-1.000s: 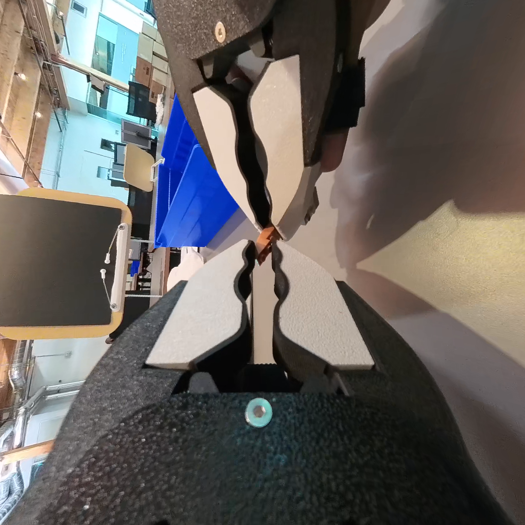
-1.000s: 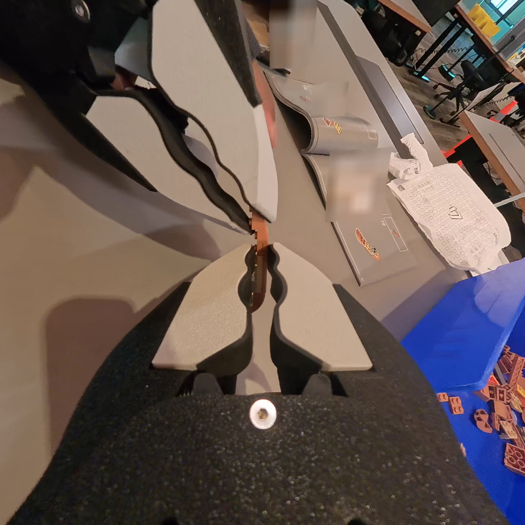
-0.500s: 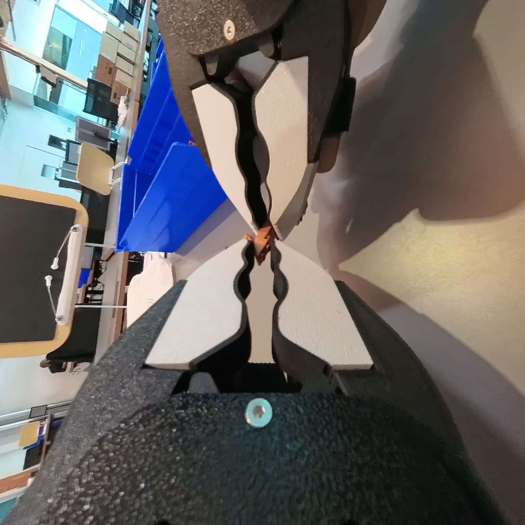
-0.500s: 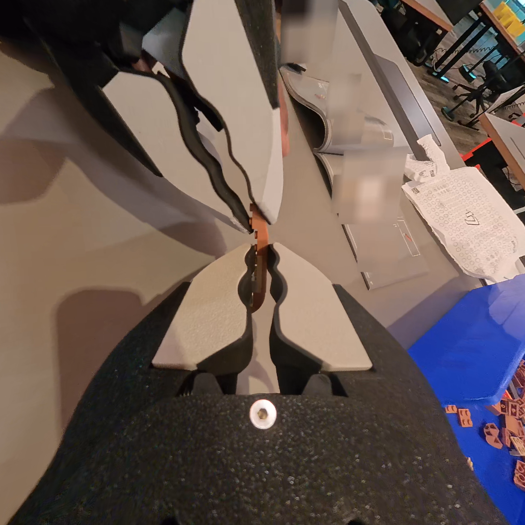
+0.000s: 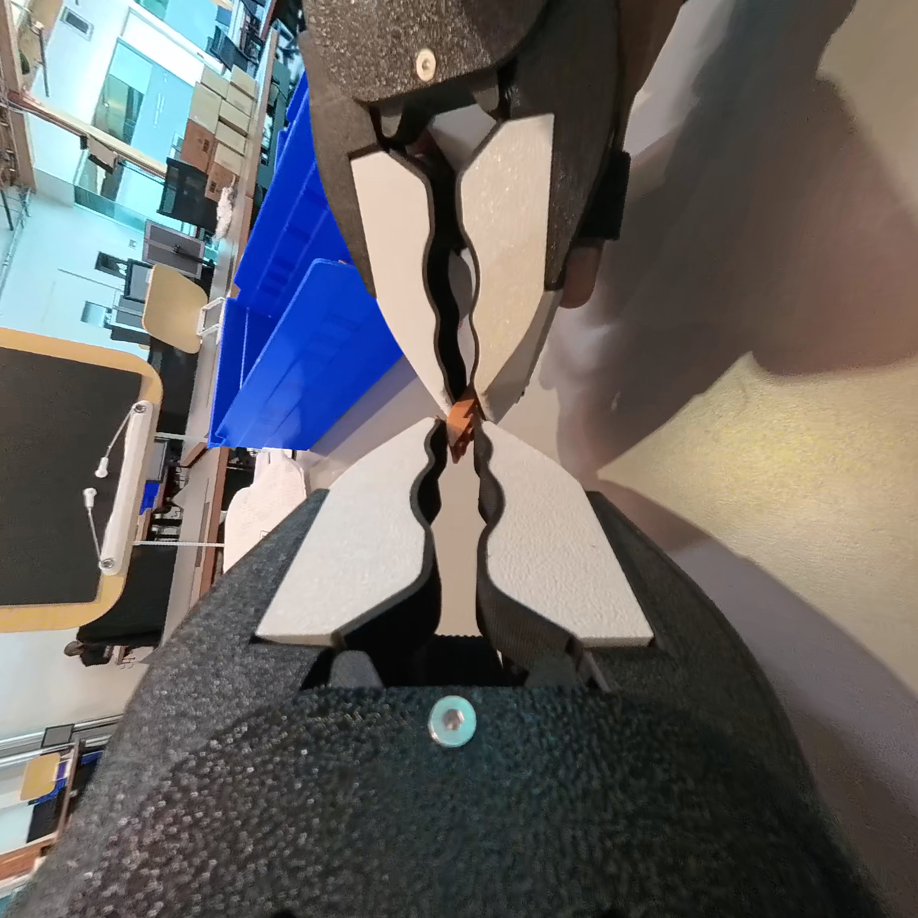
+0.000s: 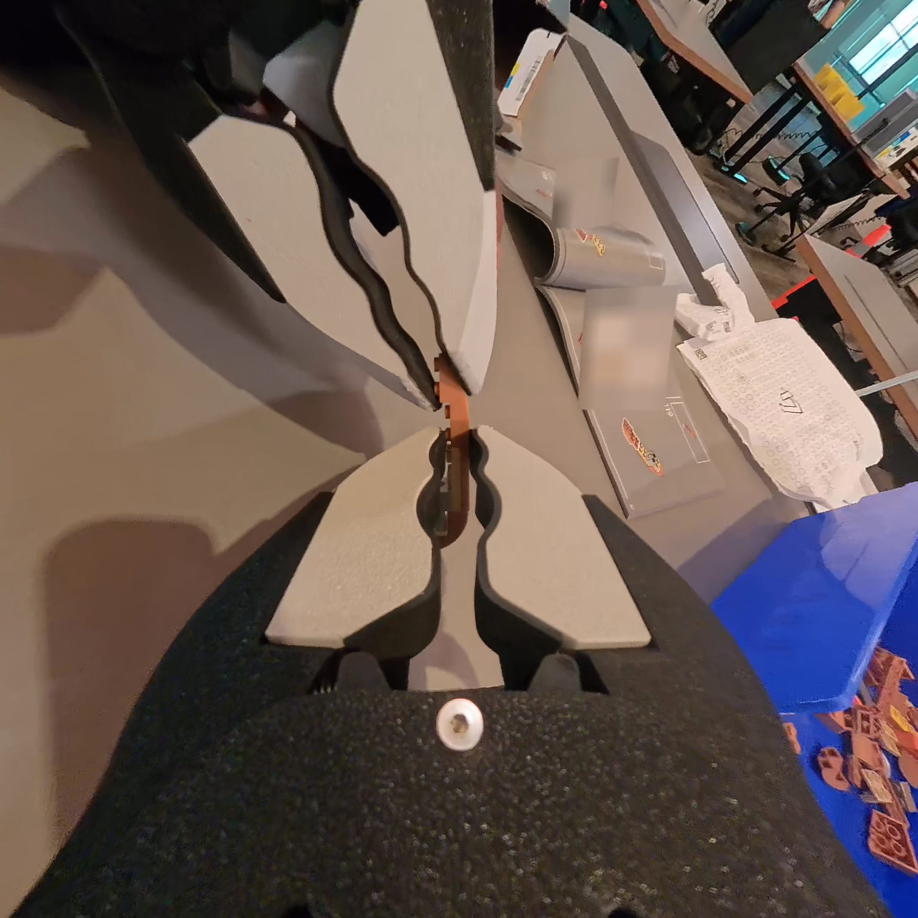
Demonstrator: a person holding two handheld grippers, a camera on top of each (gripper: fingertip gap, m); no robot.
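Note:
The two grippers meet tip to tip above a grey table (image 6: 149, 397). In the right wrist view my right gripper (image 6: 457, 442) is shut on a thin orange-brown studded plate (image 6: 459, 432) that stands on edge between its pads. The left gripper (image 6: 449, 387) comes in from above, and its fingertips clamp the plate's far end. In the left wrist view my left gripper (image 5: 457, 432) has the plate's end (image 5: 459, 422) between its tips. The right gripper (image 5: 467, 392) hangs from the top, shut on the same piece.
A blue bin (image 6: 819, 596) with several brown bricks (image 6: 869, 755) sits at the lower right. An open booklet (image 6: 655, 447) and a crumpled white paper bag (image 6: 775, 397) lie on the table beyond. More blue bins (image 5: 298, 357) stand to the left in the left wrist view. Both grippers' tips are close together, under 4 cm apart.
Both grippers stay clamped on the brown plate. The pair has shifted and tilted slightly, so the background moved in both views.

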